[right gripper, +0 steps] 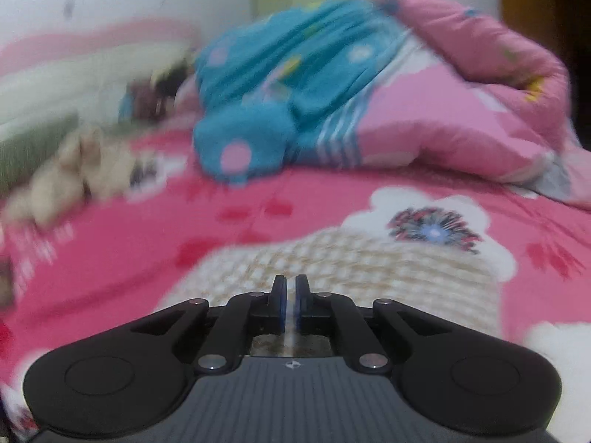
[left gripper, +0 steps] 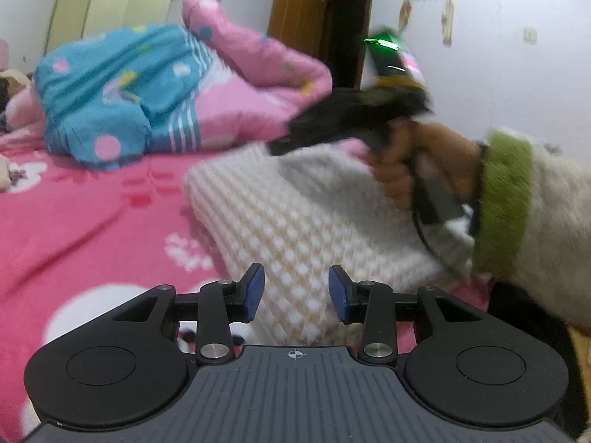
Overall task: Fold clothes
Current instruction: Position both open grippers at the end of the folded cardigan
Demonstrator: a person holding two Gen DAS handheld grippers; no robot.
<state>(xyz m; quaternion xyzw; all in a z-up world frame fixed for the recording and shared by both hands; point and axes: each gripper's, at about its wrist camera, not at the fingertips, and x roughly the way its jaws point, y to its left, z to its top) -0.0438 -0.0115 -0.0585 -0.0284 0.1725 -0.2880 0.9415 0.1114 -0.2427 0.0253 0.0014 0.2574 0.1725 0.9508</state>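
A pink floral bed (left gripper: pixel 92 221) carries a heaped quilt (left gripper: pixel 166 85) by white walls. The cream knit sweater (left gripper: pixel 295 229) lies mid-bed. Left hand-held gripper (left gripper: pixel 296 291) gapes wide; right hand-held gripper (right gripper: pixel 291 304) pinches sweater fabric. Only the left view shows the brown door (left gripper: pixel 299 18).

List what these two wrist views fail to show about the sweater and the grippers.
- Right wrist view: whether the right gripper pinches the white knit sweater; pads nearly shut, gap blurred.
- Left wrist view: right gripper's fingertips, smeared by motion blur; the hand covers its handle.
- Left wrist view: sweater's near edge, hidden behind the open left gripper.
- Both views: sleeves and collar, folded under or blurred.
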